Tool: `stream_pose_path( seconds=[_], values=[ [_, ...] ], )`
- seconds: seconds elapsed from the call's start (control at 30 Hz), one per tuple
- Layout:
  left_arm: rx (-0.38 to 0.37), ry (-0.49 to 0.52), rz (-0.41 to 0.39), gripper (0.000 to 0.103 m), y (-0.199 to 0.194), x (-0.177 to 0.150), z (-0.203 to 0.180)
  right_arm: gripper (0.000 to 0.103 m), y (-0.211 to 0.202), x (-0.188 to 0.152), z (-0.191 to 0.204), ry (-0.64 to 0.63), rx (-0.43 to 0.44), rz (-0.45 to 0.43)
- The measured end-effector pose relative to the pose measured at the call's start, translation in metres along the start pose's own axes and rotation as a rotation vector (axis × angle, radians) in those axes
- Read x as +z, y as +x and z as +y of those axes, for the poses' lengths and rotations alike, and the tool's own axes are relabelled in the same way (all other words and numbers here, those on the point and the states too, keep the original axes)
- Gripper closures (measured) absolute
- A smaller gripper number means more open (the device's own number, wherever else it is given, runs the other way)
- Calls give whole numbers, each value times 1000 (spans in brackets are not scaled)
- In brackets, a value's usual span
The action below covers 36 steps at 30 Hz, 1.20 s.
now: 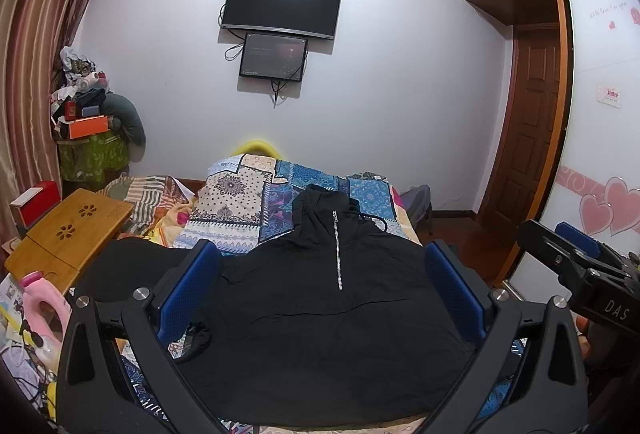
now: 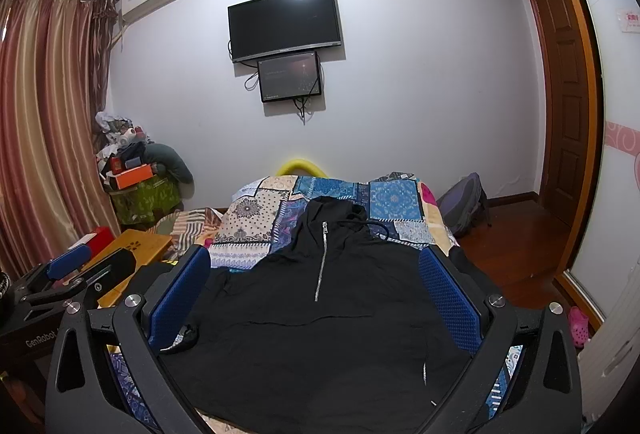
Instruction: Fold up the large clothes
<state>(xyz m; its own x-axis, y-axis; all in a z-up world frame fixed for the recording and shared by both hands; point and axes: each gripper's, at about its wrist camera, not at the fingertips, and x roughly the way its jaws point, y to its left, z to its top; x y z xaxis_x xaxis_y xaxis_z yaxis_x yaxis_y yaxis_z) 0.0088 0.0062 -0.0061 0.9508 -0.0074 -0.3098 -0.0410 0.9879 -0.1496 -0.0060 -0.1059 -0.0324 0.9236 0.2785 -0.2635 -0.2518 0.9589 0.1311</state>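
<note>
Blue-padded fingers of both grippers frame the near hem of a black hoodie (image 1: 320, 314) lying flat on the patchwork bedspread (image 1: 240, 202). The left gripper (image 1: 320, 298) stands wide open with nothing between its pads, and the right gripper (image 2: 316, 306) is spread just as wide and equally empty. Both hover above the garment's lower half, side by side, with the right one also showing at the edge of the left view.

The hoodie runs lengthways away from the grippers, hood (image 2: 336, 210) at the far end, and its silver zip (image 2: 320, 262) marks the centre line. One sleeve trails off to the left near the wooden lap table (image 1: 68, 234), so the left gripper looks the nearer one for bringing that sleeve inward.
</note>
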Motion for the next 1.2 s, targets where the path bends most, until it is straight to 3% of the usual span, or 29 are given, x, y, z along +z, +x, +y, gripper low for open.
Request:
stream_pose_path(
  seconds=[0.9, 1.2],
  values=[
    [2, -7, 7, 0, 2, 1, 2, 0, 2, -3, 2, 1, -1, 8],
    [49, -23, 20, 0, 13, -1, 18, 0, 15, -6, -4, 9, -9, 43]
  ],
)
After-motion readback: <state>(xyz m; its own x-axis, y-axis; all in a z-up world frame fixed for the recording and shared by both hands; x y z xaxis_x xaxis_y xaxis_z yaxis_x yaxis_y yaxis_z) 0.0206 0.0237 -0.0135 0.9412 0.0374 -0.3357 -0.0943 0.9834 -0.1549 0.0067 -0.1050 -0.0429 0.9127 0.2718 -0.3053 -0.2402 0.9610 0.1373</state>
